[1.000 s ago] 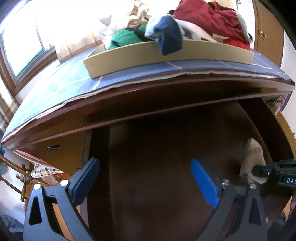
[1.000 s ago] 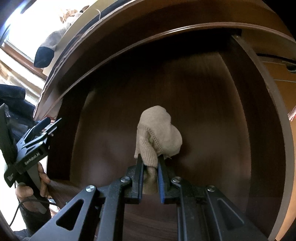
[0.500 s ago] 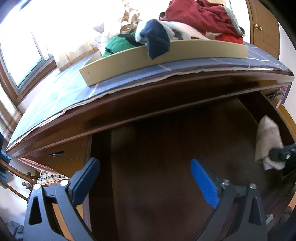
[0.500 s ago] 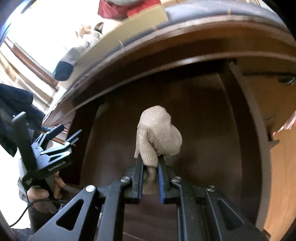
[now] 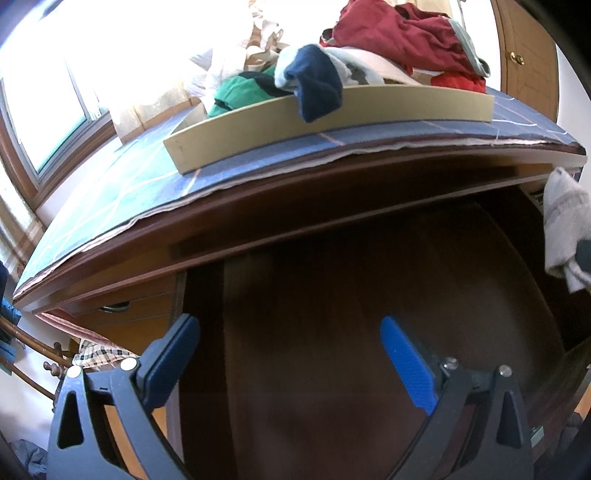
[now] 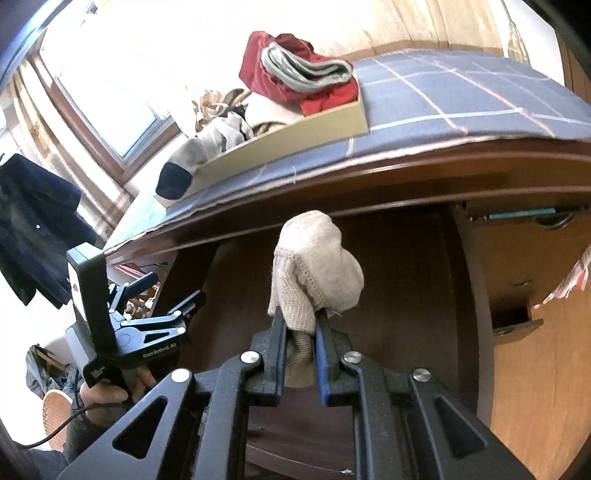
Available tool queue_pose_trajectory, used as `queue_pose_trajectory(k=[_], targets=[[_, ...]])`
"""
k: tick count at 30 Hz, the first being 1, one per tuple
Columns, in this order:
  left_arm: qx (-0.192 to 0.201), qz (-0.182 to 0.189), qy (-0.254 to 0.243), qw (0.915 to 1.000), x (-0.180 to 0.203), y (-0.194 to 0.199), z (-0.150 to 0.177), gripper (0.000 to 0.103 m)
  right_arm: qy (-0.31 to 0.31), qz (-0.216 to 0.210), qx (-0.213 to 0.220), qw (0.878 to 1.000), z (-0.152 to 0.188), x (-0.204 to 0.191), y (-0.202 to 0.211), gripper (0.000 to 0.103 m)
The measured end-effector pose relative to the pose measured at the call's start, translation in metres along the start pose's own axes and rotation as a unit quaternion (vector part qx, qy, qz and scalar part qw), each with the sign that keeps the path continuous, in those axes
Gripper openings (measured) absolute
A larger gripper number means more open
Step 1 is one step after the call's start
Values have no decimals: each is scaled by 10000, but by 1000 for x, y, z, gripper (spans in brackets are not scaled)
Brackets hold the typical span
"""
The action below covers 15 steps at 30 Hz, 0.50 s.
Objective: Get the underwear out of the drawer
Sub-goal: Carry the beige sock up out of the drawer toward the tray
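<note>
Jaws of my right gripper [image 6: 300,325] pinch the lower fold of the beige knit underwear [image 6: 317,266], which hangs clear above the open drawer [image 5: 369,288]; my left gripper [image 5: 291,354] stands spread and empty. It looks light, soft and floppy, so I'd grip a bunched fold.

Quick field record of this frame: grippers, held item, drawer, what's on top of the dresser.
right gripper: shut on the beige knit garment, holding it above the drawer
left gripper: open, nothing between its fingers, pointed into the drawer
drawer: open, dark wood; visible bottom looks bare
dresser top: covered by a blue checked cloth
tan tray: on the cloth, piled with clothes
tray contents: red garment, green garment, navy-toed sock hanging over the front rim
task status: garment lifted out, not yet set down
</note>
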<state>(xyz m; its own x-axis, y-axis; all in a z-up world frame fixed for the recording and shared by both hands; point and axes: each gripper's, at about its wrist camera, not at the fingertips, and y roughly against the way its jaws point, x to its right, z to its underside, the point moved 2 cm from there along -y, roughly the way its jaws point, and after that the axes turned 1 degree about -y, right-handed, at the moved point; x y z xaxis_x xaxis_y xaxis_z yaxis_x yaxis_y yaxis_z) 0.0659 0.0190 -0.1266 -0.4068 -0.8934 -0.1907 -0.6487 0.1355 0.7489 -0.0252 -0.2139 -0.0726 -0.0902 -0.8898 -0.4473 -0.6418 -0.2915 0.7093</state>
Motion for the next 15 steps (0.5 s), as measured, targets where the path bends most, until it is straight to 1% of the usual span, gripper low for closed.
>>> queue_pose_trajectory(k=[7,15], targets=[[-35,31,42,10000,-5,-2,-2,100,39,-32,156,9999,-7,-2,12,14],[-34,-39,-13,10000,-2,-4,-3,100,437,-154,670,9967,-39,-30,45,14]])
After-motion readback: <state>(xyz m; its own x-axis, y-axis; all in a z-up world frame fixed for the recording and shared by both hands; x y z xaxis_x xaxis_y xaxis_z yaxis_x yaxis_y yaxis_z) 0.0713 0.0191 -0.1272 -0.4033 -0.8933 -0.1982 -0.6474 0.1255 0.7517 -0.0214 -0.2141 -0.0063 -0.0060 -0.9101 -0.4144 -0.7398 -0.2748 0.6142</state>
